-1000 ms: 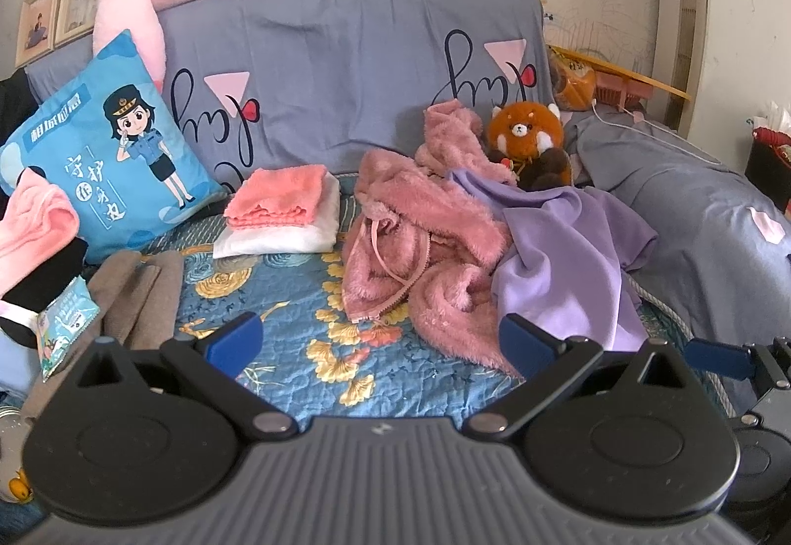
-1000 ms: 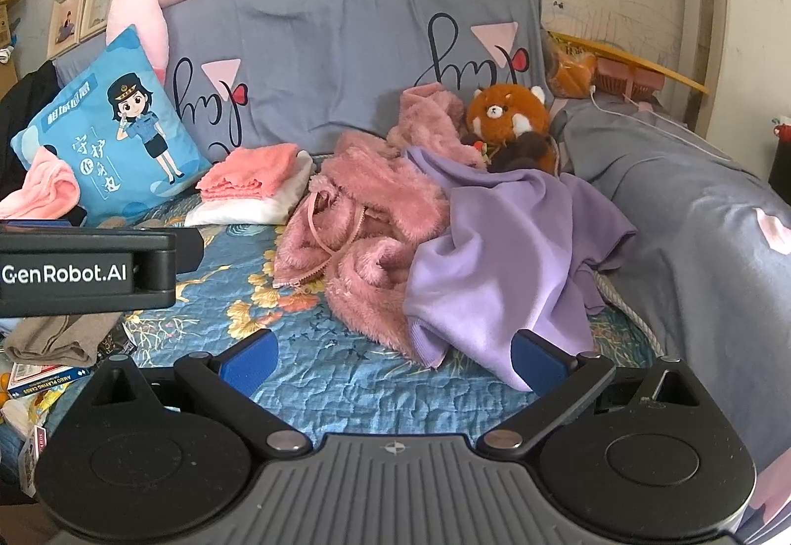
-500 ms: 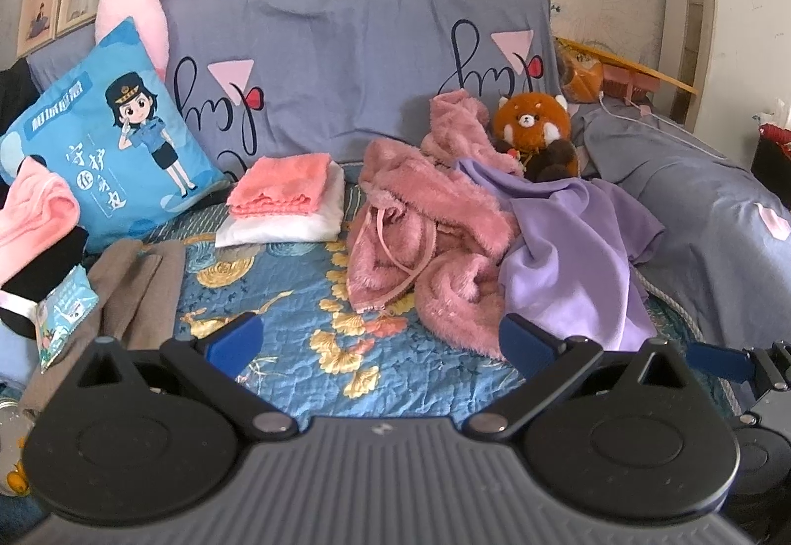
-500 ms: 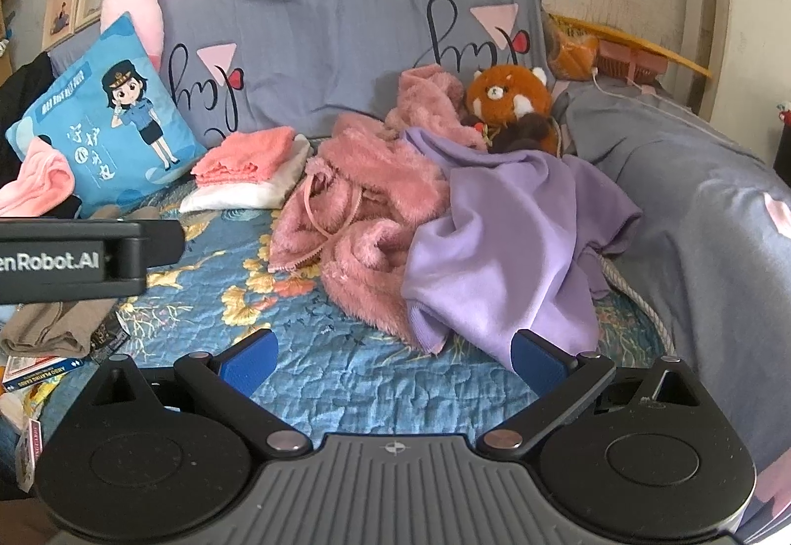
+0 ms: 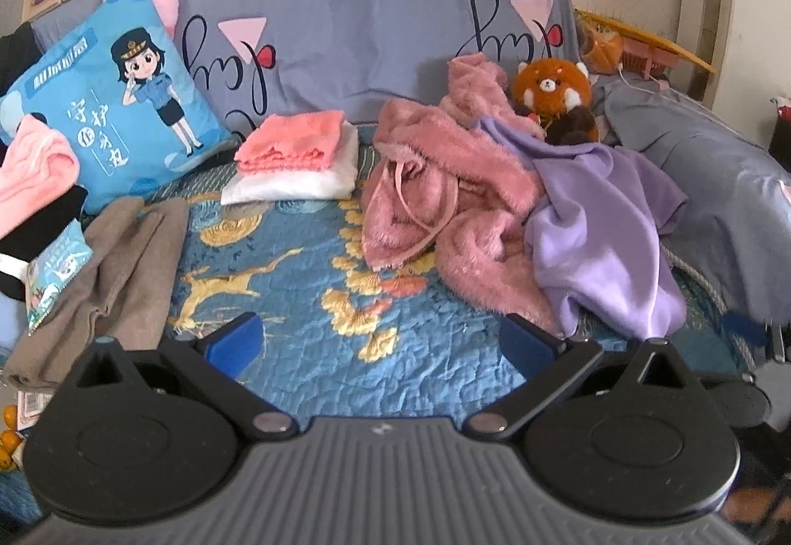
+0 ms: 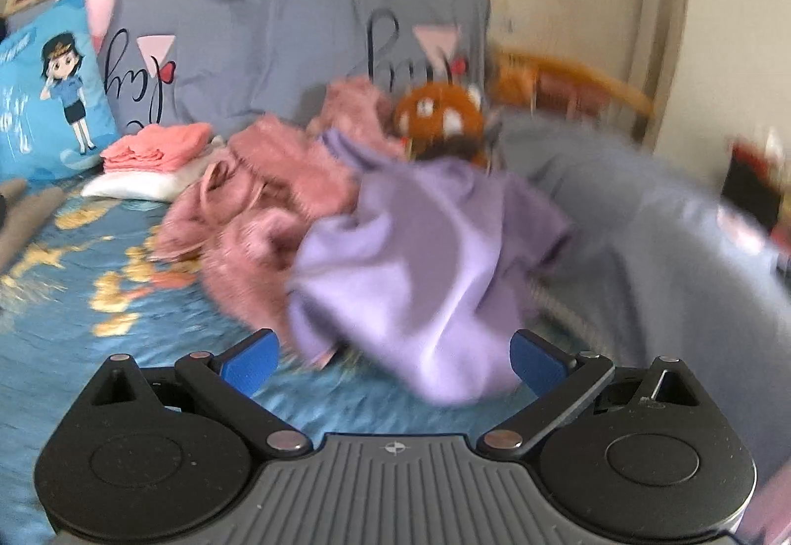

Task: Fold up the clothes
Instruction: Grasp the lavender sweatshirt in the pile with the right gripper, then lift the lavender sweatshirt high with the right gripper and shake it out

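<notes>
Left gripper (image 5: 378, 342) jaws wide apart, holding nothing, above blue floral quilt (image 5: 296, 298). Right gripper (image 6: 393, 359) also spread, empty, near edge of crumpled lilac smooth-fabric garment (image 6: 425, 268); view blurred. Lilac garment overlaps fuzzy pink fleece garment (image 5: 460, 199) to its left. Folded coral-and-white stack (image 5: 296, 159) far left; orange plush toy (image 5: 551, 88) far right.

Left wrist: low over the bed (image 5: 296, 298), facing the sofa back.
Right wrist: nearer the purple garment (image 6: 420, 258) (blurred).
Shared: pink fleece (image 5: 445, 199), folded stack (image 5: 291, 159).
</notes>
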### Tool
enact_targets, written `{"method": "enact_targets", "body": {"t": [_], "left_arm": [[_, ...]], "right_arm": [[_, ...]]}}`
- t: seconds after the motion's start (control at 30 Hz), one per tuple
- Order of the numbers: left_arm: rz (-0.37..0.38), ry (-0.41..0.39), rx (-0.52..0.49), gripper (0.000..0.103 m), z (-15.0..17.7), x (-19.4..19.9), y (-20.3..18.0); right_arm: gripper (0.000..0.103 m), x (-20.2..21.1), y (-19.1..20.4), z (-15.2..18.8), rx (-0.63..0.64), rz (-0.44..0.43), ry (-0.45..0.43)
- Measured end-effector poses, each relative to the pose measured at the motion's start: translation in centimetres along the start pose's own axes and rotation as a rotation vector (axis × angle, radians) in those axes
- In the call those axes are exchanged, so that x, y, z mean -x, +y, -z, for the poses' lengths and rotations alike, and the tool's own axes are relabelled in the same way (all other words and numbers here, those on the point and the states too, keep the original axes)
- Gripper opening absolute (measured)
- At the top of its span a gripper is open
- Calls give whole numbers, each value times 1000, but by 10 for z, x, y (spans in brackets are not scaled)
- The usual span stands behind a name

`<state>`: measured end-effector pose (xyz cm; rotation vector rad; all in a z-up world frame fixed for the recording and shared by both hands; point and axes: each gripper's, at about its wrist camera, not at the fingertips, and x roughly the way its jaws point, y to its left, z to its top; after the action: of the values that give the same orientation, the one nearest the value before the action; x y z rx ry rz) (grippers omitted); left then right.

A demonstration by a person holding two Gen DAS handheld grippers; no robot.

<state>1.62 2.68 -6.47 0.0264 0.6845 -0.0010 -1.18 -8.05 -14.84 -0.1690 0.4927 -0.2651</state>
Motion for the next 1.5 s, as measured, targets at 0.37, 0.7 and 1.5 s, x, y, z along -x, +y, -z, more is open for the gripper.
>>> {"method": "enact_targets", "body": {"t": [0.37,0.7,1.5], "left_arm": [[18,12,-21,103,10,-9,4],[34,-15,19,103,12,4,18],[31,-162,119,103,1,76,57]], "right_arm": [[55,-98,43,29,575,136,58],[9,-66,-16,-17,318,47,-37],[9,240,-94,-273,157,-99,-860]]}}
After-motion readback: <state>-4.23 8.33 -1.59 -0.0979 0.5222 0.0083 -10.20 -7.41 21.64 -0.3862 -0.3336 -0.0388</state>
